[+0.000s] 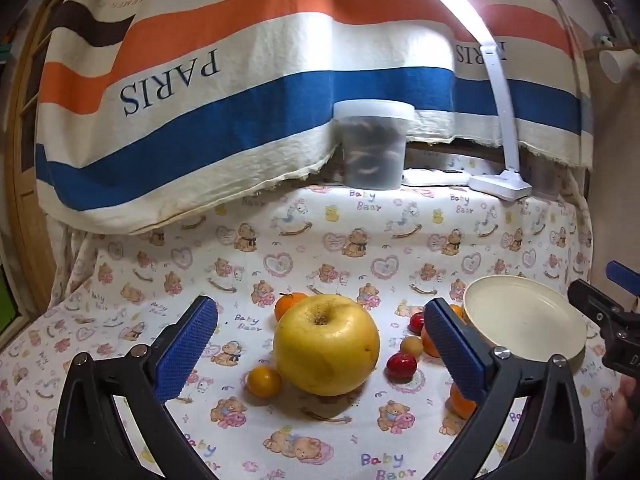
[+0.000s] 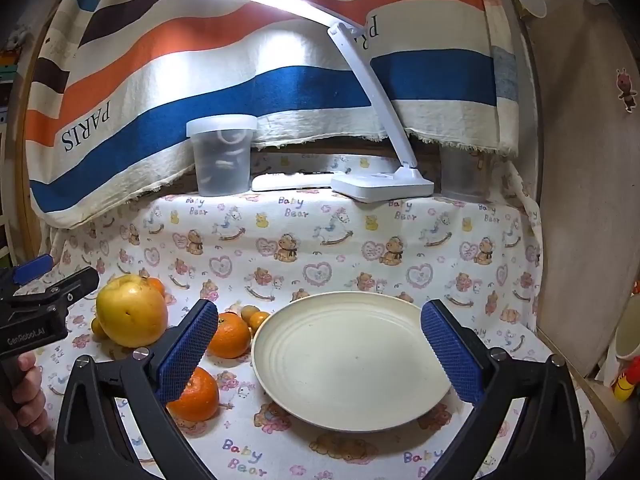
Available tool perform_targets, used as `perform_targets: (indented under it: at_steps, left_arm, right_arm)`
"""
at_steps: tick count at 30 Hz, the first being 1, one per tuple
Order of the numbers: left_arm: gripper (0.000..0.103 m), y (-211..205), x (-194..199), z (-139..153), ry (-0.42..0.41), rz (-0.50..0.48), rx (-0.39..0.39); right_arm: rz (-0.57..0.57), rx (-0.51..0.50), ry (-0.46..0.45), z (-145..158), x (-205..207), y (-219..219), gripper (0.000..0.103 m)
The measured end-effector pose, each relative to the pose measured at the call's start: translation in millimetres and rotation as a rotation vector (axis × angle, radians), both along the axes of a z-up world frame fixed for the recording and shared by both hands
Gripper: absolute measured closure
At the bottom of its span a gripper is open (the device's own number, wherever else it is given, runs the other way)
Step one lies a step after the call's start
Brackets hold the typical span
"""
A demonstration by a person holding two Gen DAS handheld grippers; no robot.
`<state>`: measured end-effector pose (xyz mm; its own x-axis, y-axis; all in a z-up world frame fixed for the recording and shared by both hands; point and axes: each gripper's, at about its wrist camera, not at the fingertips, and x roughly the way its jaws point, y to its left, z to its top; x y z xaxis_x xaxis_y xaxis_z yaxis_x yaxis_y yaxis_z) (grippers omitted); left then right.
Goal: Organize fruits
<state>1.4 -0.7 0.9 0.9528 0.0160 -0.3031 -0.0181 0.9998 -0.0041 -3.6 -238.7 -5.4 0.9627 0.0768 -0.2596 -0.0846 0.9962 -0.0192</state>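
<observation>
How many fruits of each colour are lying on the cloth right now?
Large yellow fruit: 1
Small yellow fruit: 1
Red fruits: 2
Tan fruit: 1
Oranges: 4, all partly hidden
Total: 9

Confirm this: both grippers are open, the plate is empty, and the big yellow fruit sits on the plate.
Not quite. The yellow fruit sits on the cloth, left of the plate, as the left wrist view shows. The rest holds: the plate is empty, and the left gripper and right gripper are open.
</observation>
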Motion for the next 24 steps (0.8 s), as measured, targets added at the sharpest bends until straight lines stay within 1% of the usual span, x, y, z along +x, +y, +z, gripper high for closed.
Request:
perform_targets:
  at_steps: [4, 8, 14, 24]
  left_arm:
    - [0.000, -0.5, -1.1, 0.6, -0.005, -0.007, -0.002]
    - [0.000, 2.6, -0.6, 0.0, 0.000, -0.022, -0.022]
    - [0.000, -4.5, -2.3, -0.2, -0.007, -0.037, 0.008]
    - [0.000, -6.6, -3.8, -0.4, 0.002, -0.053, 0.014]
  right_arm:
    - [0.010, 0.003, 0.020, -1.4, 3.5, 0.3, 0.001]
    - [0.000, 0.005, 0.018, -2.1, 3.0, -0.4, 0.001]
    - [0.010, -0.006, 0.016, -1.4, 2.5, 0.5, 0.001]
    - [0.017, -0.002, 0.038, -2.0, 5.7, 1.8, 0.001]
